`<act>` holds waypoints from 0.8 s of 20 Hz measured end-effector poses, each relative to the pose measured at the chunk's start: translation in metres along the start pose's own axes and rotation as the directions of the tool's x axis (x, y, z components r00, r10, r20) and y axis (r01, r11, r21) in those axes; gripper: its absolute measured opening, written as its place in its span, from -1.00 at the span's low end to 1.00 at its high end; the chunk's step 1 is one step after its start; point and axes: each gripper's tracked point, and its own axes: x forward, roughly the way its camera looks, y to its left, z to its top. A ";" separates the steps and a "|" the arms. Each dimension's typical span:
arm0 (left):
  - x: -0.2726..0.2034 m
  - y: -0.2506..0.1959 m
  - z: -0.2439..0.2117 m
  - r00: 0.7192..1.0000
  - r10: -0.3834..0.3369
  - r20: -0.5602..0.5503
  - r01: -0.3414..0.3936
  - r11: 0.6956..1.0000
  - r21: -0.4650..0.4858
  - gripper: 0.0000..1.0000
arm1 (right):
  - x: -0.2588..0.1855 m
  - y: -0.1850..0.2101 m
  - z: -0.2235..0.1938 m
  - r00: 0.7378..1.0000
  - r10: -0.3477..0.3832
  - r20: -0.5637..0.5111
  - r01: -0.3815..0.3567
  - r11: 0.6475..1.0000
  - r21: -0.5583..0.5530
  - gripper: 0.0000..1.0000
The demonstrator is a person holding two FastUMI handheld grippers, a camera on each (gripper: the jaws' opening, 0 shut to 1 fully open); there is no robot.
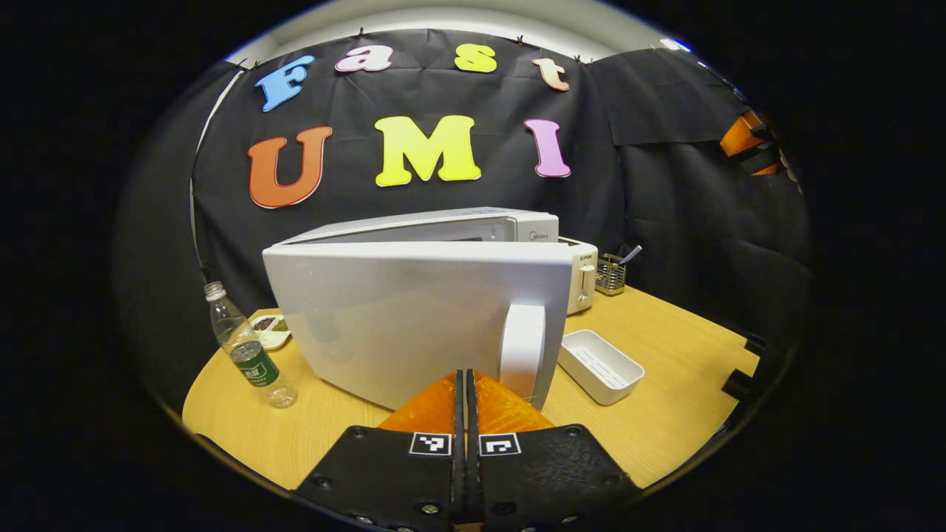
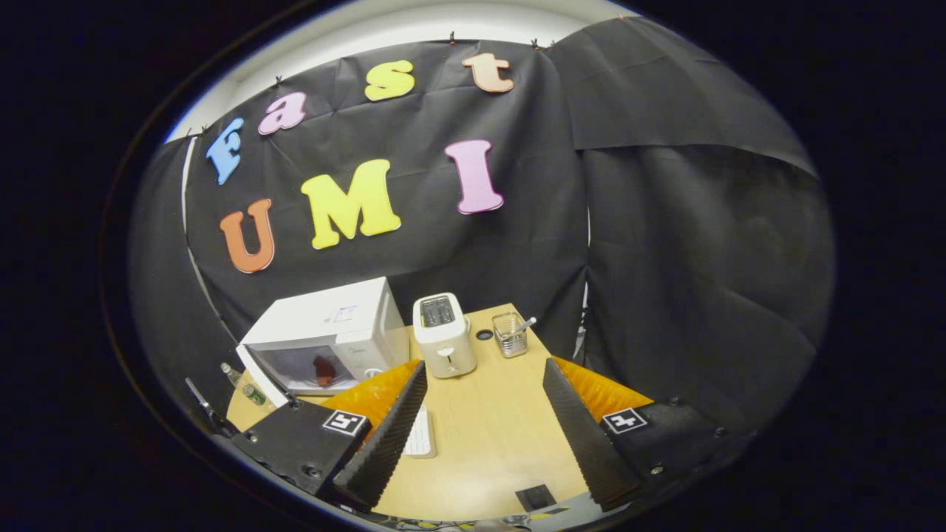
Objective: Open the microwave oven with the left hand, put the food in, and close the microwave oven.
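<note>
Left gripper view: left tool (image 1: 466, 384) pressed together before smooth white microwave door (image 1: 414, 318); right tool (image 2: 480, 399) apart.

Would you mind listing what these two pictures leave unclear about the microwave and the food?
- Left gripper view: the open door hides the cavity of the microwave.
- Right gripper view: a dark reddish item sits inside; too small to identify.
- Right gripper view: the white tray is partly hidden by a finger.
- Left gripper view: the contents of the small dish are too small.
</note>
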 end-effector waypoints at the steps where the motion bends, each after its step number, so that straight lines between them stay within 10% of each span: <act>1: 0.010 -0.001 0.002 1.000 0.001 0.001 -0.001 1.000 -0.001 -1.00 | 0.007 -0.004 0.001 1.000 0.002 -0.004 -0.002 1.000 -0.003 1.00; 16: 0.124 -0.019 0.024 0.999 0.044 -0.025 -0.045 0.999 -0.020 -1.00 | 0.076 -0.019 0.016 0.995 0.057 -0.080 -0.055 0.998 0.028 1.00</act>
